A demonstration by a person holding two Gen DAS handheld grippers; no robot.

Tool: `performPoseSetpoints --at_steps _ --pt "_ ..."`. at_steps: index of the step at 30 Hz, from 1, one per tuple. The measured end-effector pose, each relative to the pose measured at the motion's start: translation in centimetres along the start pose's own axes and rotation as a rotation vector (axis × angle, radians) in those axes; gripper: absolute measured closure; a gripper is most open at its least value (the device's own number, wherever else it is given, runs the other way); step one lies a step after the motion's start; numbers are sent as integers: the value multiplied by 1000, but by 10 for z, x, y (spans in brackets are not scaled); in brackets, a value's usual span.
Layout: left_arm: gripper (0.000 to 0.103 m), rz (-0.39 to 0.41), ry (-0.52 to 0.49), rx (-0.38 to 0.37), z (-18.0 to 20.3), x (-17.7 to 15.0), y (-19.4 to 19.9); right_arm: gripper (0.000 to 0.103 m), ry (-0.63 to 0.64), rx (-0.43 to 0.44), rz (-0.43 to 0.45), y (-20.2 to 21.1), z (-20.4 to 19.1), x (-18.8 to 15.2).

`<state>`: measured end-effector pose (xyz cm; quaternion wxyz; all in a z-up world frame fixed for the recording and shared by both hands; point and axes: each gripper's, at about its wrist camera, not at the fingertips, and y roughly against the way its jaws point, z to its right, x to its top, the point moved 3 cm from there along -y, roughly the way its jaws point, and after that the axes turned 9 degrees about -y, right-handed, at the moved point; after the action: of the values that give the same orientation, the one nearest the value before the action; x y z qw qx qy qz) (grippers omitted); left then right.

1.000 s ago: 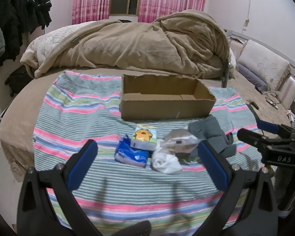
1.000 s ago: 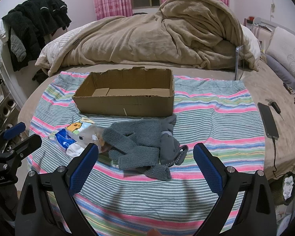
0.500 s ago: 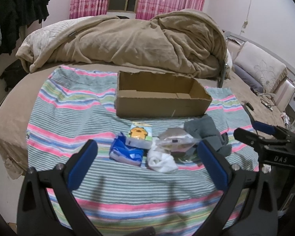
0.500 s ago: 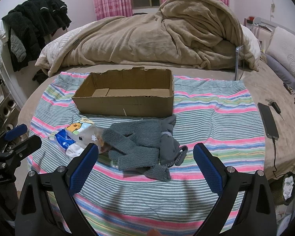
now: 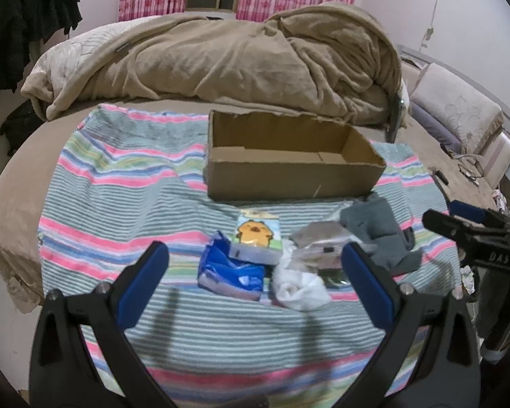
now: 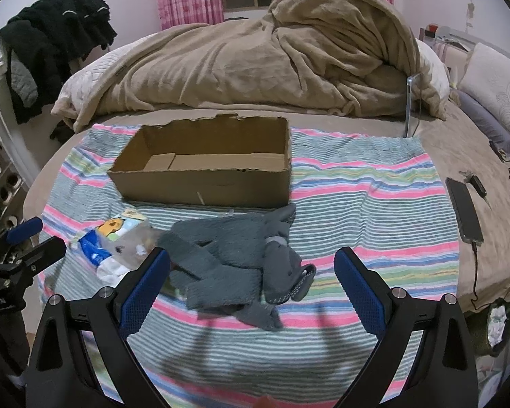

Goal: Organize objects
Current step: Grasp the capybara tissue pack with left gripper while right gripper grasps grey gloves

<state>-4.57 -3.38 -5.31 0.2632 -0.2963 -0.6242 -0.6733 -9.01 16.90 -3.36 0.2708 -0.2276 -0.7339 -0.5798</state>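
Both grippers, left gripper [image 5: 253, 272] and right gripper [image 6: 251, 272], hung wide open and empty; 4 items and grey socks [image 6: 234, 265] lay just before the empty cardboard box [image 6: 204, 183]. Nothing packed; next needed a pick.

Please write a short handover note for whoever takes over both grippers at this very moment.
Left gripper: open, holding nothing, aimed at the small packets.
Right gripper: open, holding nothing, aimed at the grey socks.
Cardboard box: upright on the striped cloth, nothing visible inside.
In front of the box: cartoon tissue pack leaning on the blue packet, white bundle, clear plastic bag, then the socks in a loose heap.
Done: nothing packed yet.
Left: probably everything goes into the box.
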Motion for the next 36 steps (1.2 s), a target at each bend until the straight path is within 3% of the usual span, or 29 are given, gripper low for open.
performPoseSetpoints --at_steps 14,18,21,23,30,36 --pt "1 -72 -22 -7 -13 0 -62 5 -21 27 -114 -57 10 0" --pt "2 -102 -38 -28 -13 4 -79 21 -6 57 -130 -68 4 -2" --pt "17 -157 -33 -61 -14 0 -99 49 32 52 -149 -76 -2 -6" --pt "18 -160 -47 -60 -11 -2 -103 51 49 47 -143 -78 -4 -9" --pt "52 -148 -83 -33 -4 -4 -102 64 48 75 -122 -74 0 -9" --pt "54 -99 -74 -26 -4 -2 -89 66 45 84 -85 -60 -2 -5"
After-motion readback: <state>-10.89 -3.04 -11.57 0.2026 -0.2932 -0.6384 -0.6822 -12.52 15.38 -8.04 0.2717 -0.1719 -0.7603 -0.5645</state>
